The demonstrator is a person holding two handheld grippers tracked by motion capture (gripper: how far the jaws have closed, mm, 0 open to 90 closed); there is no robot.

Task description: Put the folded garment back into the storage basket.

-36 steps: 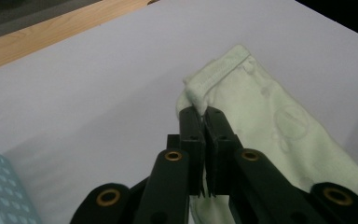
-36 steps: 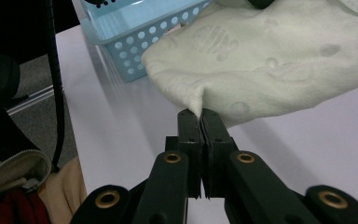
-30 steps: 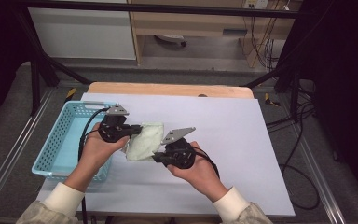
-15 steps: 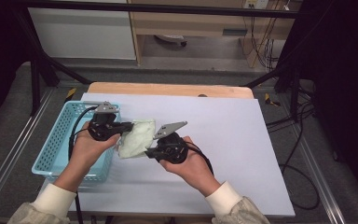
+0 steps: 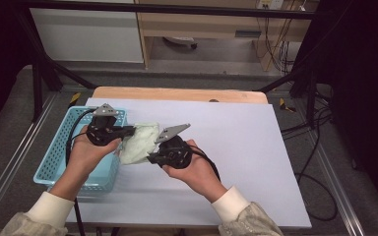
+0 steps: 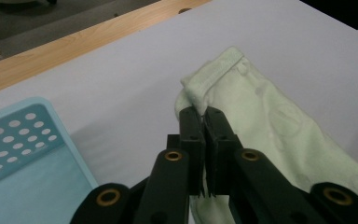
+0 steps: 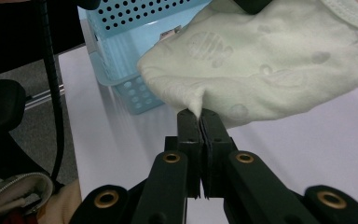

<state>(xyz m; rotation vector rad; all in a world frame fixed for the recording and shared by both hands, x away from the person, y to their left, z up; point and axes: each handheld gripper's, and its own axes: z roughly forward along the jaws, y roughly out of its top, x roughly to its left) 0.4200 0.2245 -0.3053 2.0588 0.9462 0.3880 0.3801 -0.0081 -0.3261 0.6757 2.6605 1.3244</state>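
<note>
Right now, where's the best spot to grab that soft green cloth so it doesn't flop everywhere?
Probably its edges, pinched from opposite sides. The pale green cloth is limp, so a middle grab would likely bunch it. The left gripper is shut on the hemmed corner and the right gripper on a pulled-out edge, and the cloth hangs spread between them beside the blue basket.

Even overhead light keeps the white table [image 5: 256,147] bright, its surroundings falling dark; soft shadows lie beneath the cloth [image 7: 270,60] just ahead of the jaws; gripper views slightly soft, no glare.
</note>
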